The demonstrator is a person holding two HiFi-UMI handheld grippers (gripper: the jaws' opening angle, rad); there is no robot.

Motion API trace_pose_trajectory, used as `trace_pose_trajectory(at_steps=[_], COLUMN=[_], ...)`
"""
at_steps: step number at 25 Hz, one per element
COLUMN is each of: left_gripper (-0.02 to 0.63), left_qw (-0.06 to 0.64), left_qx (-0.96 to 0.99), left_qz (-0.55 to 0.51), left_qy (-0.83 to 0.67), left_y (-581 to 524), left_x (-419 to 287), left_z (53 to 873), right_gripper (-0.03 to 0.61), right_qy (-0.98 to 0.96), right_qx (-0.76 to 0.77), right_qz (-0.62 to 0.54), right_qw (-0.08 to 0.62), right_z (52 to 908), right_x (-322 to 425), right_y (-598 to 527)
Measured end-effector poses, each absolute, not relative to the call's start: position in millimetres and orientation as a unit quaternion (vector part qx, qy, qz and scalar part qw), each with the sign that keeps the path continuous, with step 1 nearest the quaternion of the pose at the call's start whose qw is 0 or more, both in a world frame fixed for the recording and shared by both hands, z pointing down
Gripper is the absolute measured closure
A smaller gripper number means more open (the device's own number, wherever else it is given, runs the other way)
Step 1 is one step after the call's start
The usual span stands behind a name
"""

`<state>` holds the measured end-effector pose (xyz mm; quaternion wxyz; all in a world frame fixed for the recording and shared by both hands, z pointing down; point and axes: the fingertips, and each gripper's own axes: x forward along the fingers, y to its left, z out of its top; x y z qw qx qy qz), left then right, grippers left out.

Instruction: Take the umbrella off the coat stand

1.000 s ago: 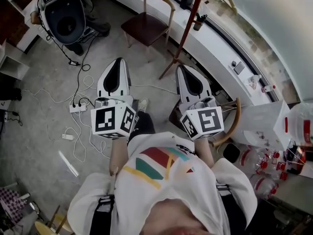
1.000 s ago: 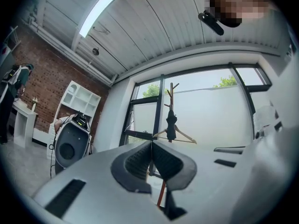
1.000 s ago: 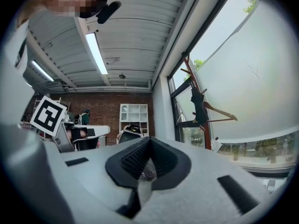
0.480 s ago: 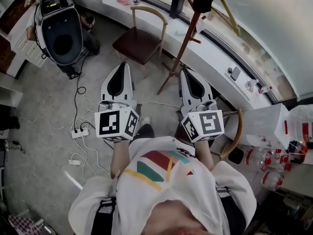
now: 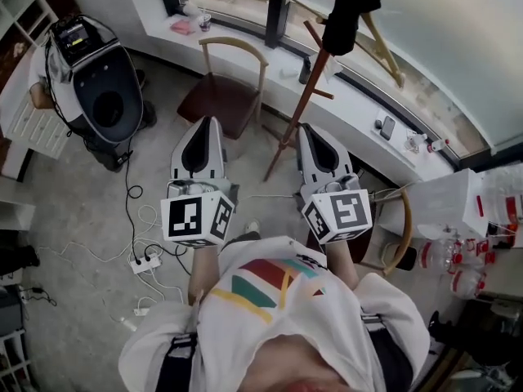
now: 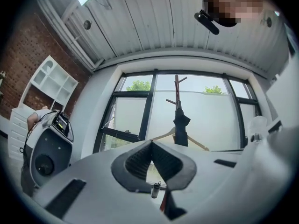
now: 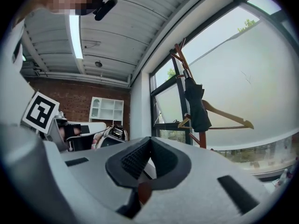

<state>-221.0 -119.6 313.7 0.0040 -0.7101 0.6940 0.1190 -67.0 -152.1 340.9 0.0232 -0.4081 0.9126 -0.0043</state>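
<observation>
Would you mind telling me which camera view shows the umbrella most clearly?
The right gripper view: the umbrella hangs large and side-on from the coat stand. The left gripper view shows it smaller; the head view foreshortens it from above.

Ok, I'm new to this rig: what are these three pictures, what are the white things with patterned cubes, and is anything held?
A person holds two hand tools: the left gripper and the right gripper; the cubes belong to them. The head view looks down from the person's head; each gripper view looks along its own jaws. Both pairs of jaws are shut, holding nothing. The dark umbrella hangs on the coat stand by the window. Cables lie on the floor.
</observation>
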Motion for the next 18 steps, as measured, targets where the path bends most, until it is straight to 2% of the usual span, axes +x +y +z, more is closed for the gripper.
trace_pose_trajectory(at_steps=[9,18], left_gripper=[0.607,0.607], left_qw=[-0.025,-0.013], left_qx=[-0.758,-0.769], left_qz=[0.121,0.124], left_qy=[0.641,0.627], left_y=[-172,-190], left_x=[-212,-180], left_z=[319,310], right_gripper=[0.578,0.578], right_qy=[0.903,0.908], right_qx=[-0.430,-0.417], right_qz=[0.001,0.008], right_qw=[0.019,0.028], right_z=[333,329], right_x=[-78,-70], right_y=[-179,-197])
